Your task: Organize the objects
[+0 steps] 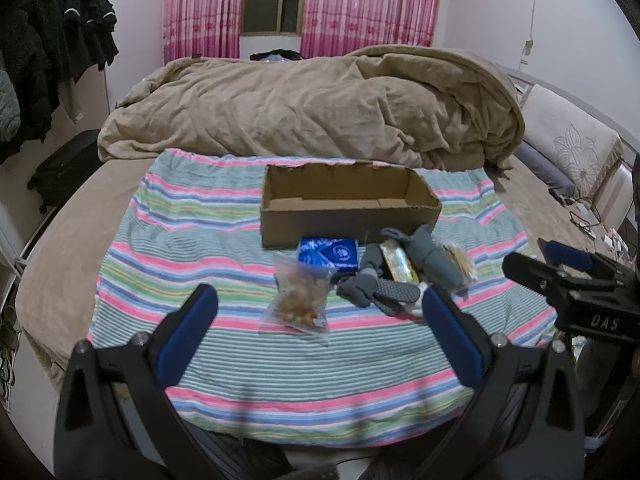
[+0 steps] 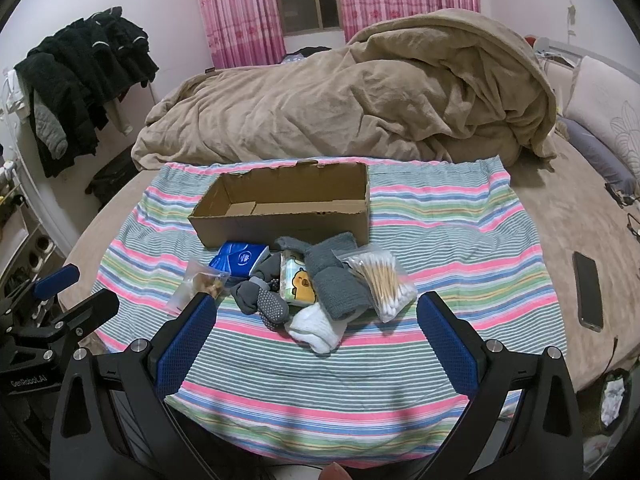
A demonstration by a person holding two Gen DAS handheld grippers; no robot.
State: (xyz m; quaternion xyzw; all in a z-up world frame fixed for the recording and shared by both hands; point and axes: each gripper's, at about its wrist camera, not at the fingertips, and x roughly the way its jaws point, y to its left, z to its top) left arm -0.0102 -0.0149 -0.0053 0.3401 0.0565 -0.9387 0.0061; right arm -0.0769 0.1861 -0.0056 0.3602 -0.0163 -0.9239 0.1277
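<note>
An empty open cardboard box (image 1: 348,204) (image 2: 280,210) stands on a striped cloth (image 1: 200,248) (image 2: 440,240) on the bed. In front of it lies a heap: a blue tissue pack (image 1: 328,255) (image 2: 240,259), a clear snack bag (image 1: 298,306) (image 2: 200,280), grey socks (image 1: 372,288) (image 2: 260,298), a grey rolled cloth (image 1: 430,258) (image 2: 336,276), a yellow cartoon pack (image 2: 298,282), white socks (image 2: 316,326) and a bag of cotton swabs (image 2: 384,280) (image 1: 462,266). My left gripper (image 1: 320,304) is open and empty, just short of the snack bag. My right gripper (image 2: 316,308) is open and empty, just short of the heap.
A crumpled tan duvet (image 1: 320,104) (image 2: 360,92) fills the bed behind the box. A phone (image 2: 587,290) lies on the bed at right. Dark clothes (image 1: 52,52) (image 2: 84,80) hang at left. Pillows (image 1: 568,140) and cables (image 1: 588,216) lie at right.
</note>
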